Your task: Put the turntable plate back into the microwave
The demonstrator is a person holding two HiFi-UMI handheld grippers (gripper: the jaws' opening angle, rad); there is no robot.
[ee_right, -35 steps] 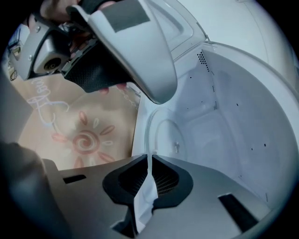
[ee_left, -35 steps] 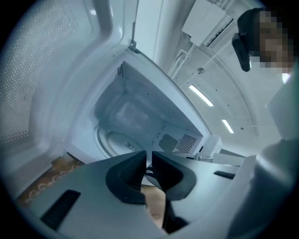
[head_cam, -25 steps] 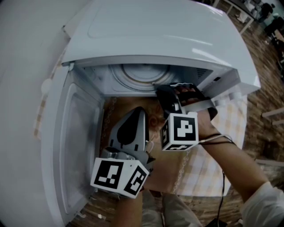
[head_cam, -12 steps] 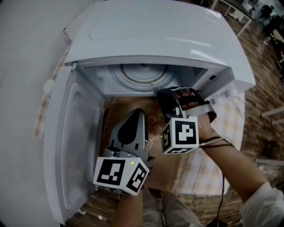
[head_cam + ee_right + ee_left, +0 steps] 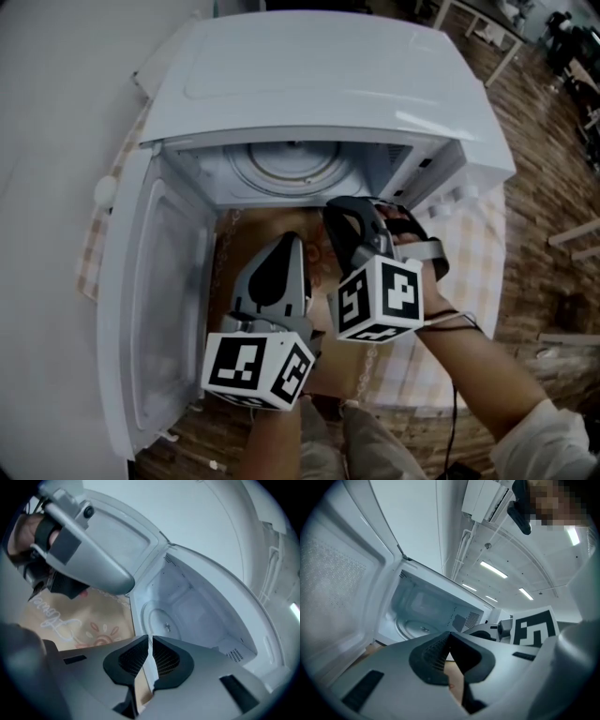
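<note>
One turntable plate (image 5: 298, 169), flat, inside open microwave (image 5: 309, 84)

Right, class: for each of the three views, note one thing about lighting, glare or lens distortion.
Head view: wide lens bows the microwave; glare streak on its top. Left gripper view: dark round vignette, ceiling lights burnt white. Right gripper view: straight edges curve; cavity softly lit.

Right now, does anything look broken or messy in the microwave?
Nothing stands out. The turntable plate lies on the floor of the open microwave, with no cracks or spills showing.
</note>
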